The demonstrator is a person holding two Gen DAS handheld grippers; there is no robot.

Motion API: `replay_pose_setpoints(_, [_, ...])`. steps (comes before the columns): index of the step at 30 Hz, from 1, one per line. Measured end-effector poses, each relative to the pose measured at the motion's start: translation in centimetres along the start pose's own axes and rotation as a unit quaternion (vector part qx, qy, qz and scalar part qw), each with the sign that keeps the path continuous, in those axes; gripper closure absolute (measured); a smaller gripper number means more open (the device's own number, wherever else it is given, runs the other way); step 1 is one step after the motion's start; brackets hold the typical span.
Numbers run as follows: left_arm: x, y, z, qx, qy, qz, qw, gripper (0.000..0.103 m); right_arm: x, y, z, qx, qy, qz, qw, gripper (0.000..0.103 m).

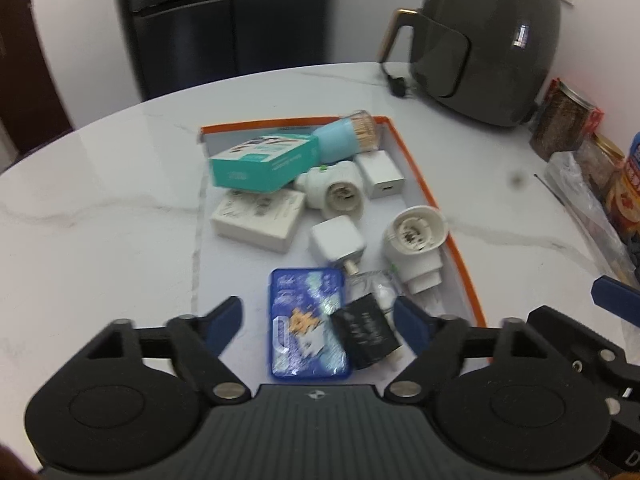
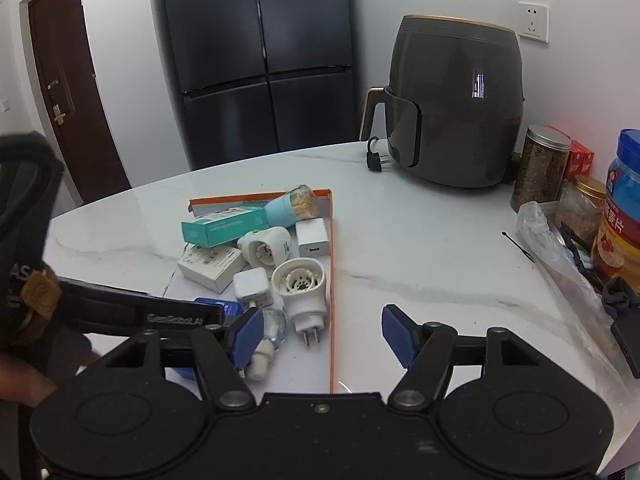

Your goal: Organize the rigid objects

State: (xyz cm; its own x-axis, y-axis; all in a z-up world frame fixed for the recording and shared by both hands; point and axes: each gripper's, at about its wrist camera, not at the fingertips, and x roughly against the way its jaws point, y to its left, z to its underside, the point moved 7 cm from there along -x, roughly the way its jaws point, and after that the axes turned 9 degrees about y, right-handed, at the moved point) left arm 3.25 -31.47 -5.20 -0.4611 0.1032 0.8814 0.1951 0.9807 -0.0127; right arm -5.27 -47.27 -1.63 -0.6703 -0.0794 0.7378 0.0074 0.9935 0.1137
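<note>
A shallow tray with an orange rim [image 1: 424,188] lies on the marble table and holds several small items: a teal box [image 1: 264,164], a light-blue toothpick holder [image 1: 344,136], white chargers and plug adapters [image 1: 414,236], a flat white box [image 1: 258,216], a blue tin [image 1: 308,324] and a small black-capped bottle [image 1: 366,338]. My left gripper [image 1: 320,324] hangs open just above the tin and bottle, its pads apart from both. My right gripper [image 2: 322,334] is open over the tray's right rim [image 2: 331,272], with nothing between its fingers.
A dark air fryer [image 2: 456,100] stands at the back right with its loose plug [image 2: 376,160] on the table. Jars [image 2: 540,168], a plastic bag [image 2: 560,248] and a thin black stick [image 2: 518,246] crowd the right edge. A dark fridge stands behind the table.
</note>
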Motion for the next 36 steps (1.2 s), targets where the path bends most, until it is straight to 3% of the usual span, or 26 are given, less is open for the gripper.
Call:
replay_pose_setpoints(3, [2.0,0.9,1.2,0.019,0.001,-0.018,0.9997,0.000,1.0,0.3,0.5,0.001,0.006,-0.013,1.000,0.023])
replay_pose_setpoints(8, [4.1,2.1,4.2,0.040,0.007,-0.046,0.9981,0.000,2.0,0.9,2.6,0.009,0.030,-0.024,0.999,0.020])
replay_pose_setpoints(13, [4.1,2.5,6.5,0.063,0.026,-0.038,0.9970,0.000,1.8,1.2,4.5,0.009,0.064,-0.025,0.998,0.020])
replay_pose_setpoints(36, [3.6,3.2,8.0,0.077,0.045,-0.044,0.9950,0.000,0.9,2.6,5.3,0.020,0.088,-0.032,0.995,0.019])
